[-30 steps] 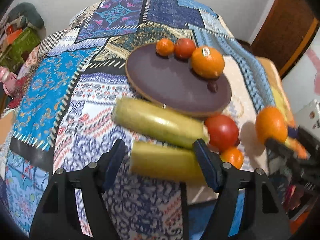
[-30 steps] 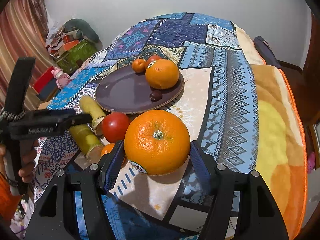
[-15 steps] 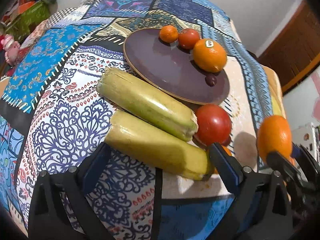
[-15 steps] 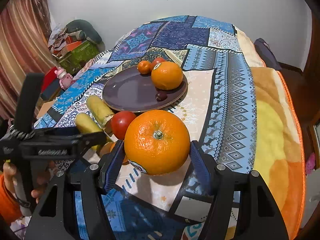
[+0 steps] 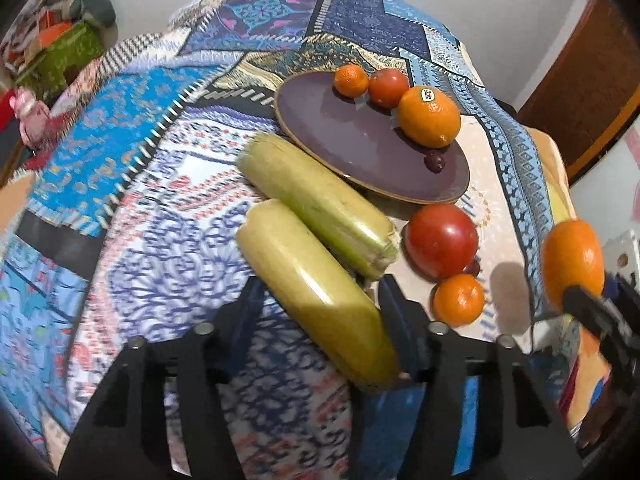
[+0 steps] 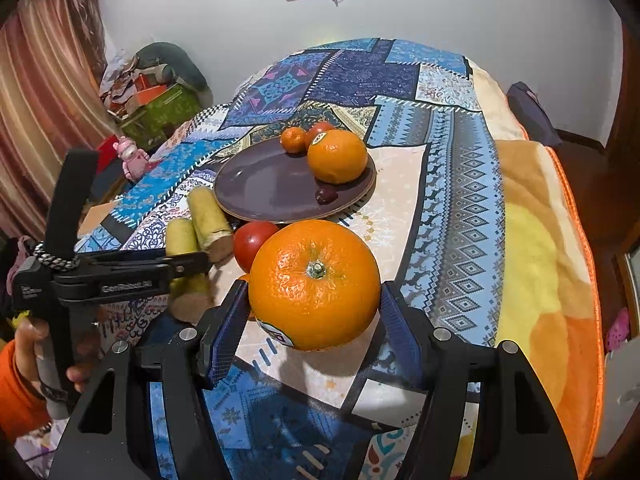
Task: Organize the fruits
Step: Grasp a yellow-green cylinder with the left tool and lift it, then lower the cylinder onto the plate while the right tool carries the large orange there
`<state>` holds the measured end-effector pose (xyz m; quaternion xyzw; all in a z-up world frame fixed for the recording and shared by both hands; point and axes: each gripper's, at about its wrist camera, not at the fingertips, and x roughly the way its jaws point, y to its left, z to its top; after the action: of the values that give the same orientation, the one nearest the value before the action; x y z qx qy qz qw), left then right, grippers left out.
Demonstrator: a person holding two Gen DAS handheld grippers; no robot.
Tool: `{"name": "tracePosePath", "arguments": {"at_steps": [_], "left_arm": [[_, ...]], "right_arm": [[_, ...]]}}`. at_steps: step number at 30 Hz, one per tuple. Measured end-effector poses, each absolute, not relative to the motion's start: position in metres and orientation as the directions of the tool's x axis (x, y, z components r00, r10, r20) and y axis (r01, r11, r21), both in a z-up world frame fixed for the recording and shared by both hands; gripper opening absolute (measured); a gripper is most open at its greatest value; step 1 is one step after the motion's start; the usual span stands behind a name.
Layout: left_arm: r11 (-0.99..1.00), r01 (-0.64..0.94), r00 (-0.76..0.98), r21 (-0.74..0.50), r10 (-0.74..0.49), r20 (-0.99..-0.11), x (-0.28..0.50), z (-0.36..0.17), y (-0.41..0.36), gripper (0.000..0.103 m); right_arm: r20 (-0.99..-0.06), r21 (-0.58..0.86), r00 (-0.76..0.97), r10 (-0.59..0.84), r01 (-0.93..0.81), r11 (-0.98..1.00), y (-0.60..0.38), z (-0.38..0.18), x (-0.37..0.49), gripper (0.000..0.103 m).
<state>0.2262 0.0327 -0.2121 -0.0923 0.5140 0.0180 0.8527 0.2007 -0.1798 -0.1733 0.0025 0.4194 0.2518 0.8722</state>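
the right gripper [image 6: 314, 304] pinches a large orange [image 6: 314, 285], one finger on each flank, its stem end facing the camera and a sticker low on its underside. it is lifted off the surface, on the near side of the purple plate [image 6: 256, 188], well short of the rim.

the left gripper [image 5: 320, 300] has its fingers set on either side of the nearer of two yellow-green corn cobs [image 5: 316, 300]; whether the pads press the cob or only flank it cannot be told, and the view there is blurred. the second cob [image 5: 316, 204] lies just beside the first, between it and the plate, its far end close to the plate's near rim.

on the plate's far edge sit a small mandarin [image 5: 351, 80], a tomato [image 5: 388, 88] and a stickered orange [image 5: 429, 117] in a touching row, with a small dark round fruit [image 5: 435, 160] on the plate just in front of the stickered orange.

off the plate, beside its near rim, a bigger tomato [image 5: 442, 242] rests on the patchwork blanket [image 5: 132, 168], and a second mandarin [image 5: 459, 300] touches that tomato on the side away from the plate. another small dark fruit peeks out from behind that tomato.
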Motion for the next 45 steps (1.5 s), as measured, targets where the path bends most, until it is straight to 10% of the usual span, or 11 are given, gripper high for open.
{"name": "tracePosePath", "arguments": {"at_steps": [8, 45], "left_arm": [[0.99, -0.127, 0.429, -0.062, -0.002, -0.903, 0.218, -0.215, 0.061, 0.038], [0.99, -0.036, 0.585, -0.134, -0.088, -0.806, 0.296, -0.155, 0.083, 0.037]], "right_arm": [[-0.73, 0.22, 0.524, 0.439, -0.428, 0.877, -0.182, -0.174, 0.201, 0.062], [-0.75, 0.121, 0.503, 0.429, -0.532, 0.838, -0.085, -0.166, 0.285, 0.062]]}}
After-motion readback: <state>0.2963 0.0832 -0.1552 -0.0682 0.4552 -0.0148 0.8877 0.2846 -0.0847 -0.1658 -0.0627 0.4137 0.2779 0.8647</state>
